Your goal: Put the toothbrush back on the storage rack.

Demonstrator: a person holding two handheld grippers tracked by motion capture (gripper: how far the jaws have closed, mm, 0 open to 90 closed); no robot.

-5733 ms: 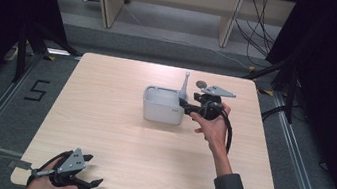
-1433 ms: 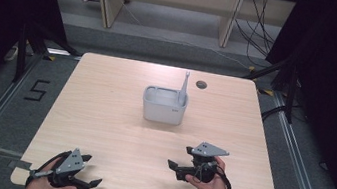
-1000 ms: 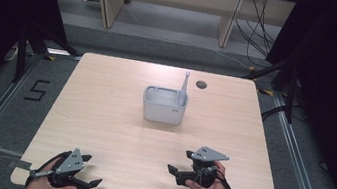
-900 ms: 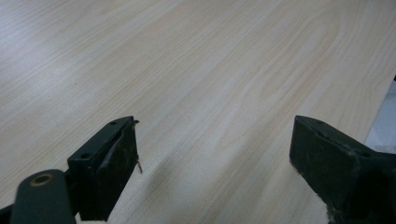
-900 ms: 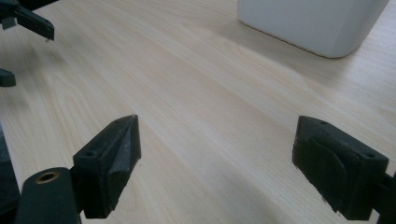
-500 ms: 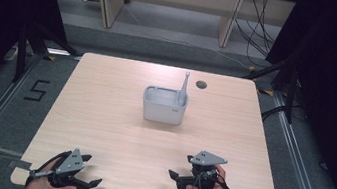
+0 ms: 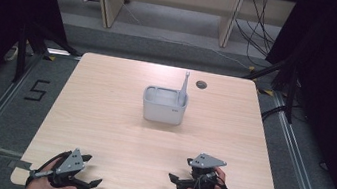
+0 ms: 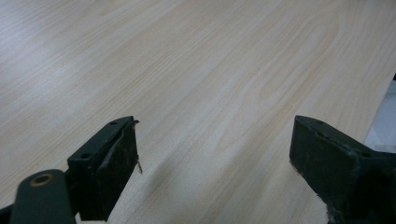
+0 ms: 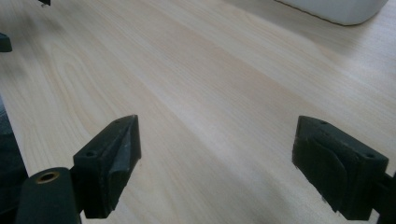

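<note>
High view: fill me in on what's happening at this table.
A person holds a pair of tongs in each hand at the near edge of the wooden table. The left tongs and right tongs are both open and hold nothing. In the middle of the table stands a white holder with a grey toothbrush upright in its right end, untouched for now.

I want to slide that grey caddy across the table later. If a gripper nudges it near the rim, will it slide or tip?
The grey caddy looks wider than tall with a flat base, so it will probably slide on the smooth table, not tip. It looks like light plastic, so a gentle push probably suffices. The upright toothbrush standing in it may rattle or lean.
</note>
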